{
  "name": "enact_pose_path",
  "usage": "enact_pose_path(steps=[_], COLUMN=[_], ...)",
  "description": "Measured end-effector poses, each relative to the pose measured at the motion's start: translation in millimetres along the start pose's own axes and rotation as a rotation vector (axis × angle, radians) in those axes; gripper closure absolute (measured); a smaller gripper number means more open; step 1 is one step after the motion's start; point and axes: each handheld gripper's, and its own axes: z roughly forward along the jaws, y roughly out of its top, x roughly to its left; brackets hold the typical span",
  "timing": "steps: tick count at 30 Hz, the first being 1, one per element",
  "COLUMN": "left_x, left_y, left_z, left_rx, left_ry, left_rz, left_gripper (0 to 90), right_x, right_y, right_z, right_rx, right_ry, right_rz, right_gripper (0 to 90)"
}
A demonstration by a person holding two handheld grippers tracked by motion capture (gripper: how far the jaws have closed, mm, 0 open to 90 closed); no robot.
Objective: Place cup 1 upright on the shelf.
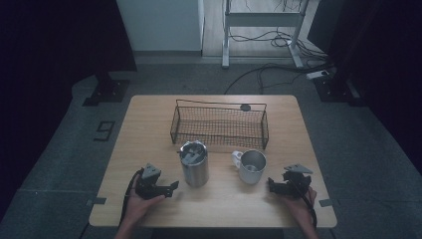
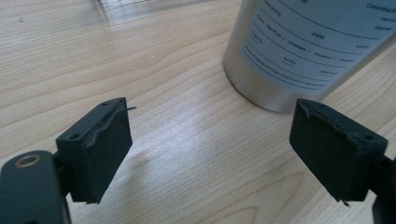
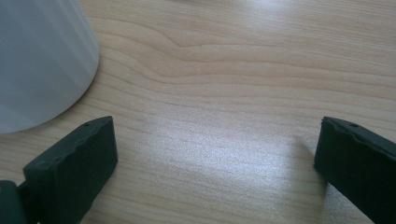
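Left tongs (image 1: 174, 186) spread wide, empty, beside steel canister (image 1: 193, 163), not touching. Right tongs (image 1: 271, 184) spread wide, empty, near white mug (image 1: 250, 166). Wire basket (image 1: 219, 124) behind both on table (image 1: 149, 129). Contents of containers unclear.

A black wire basket (image 1: 219, 124) stands in the upper middle of the wooden surface (image 1: 144, 134). A small dark round object (image 1: 245, 107) sits by its upper right rim. Cables (image 1: 268, 37) trail across the floor at top right.
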Motion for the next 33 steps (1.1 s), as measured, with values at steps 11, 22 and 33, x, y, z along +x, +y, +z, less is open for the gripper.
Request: enact_pose_path(steps=[11, 22, 33], left_x=[2.5, 3.8, 1.4], left_y=[1.5, 3.9, 8.5], left_z=[-6.6, -10.5, -20.9], left_rx=[-0.026, -0.049, -0.102], left_ry=[-0.003, -0.022, -0.031], left_rz=[-0.016, -0.042, -0.047], left_gripper=[12.7, 12.7, 14.3], right_x=[-0.5, -0.6, -0.9], right_y=[-0.4, -0.6, -1.0], right_z=[-0.3, -0.7, -1.2], right_rx=[-0.002, -0.003, -0.005], right_ry=[-0.005, -0.007, -0.007], right_rz=[0.005, 0.003, 0.008], right_gripper=[0.0, 0.0, 0.3])
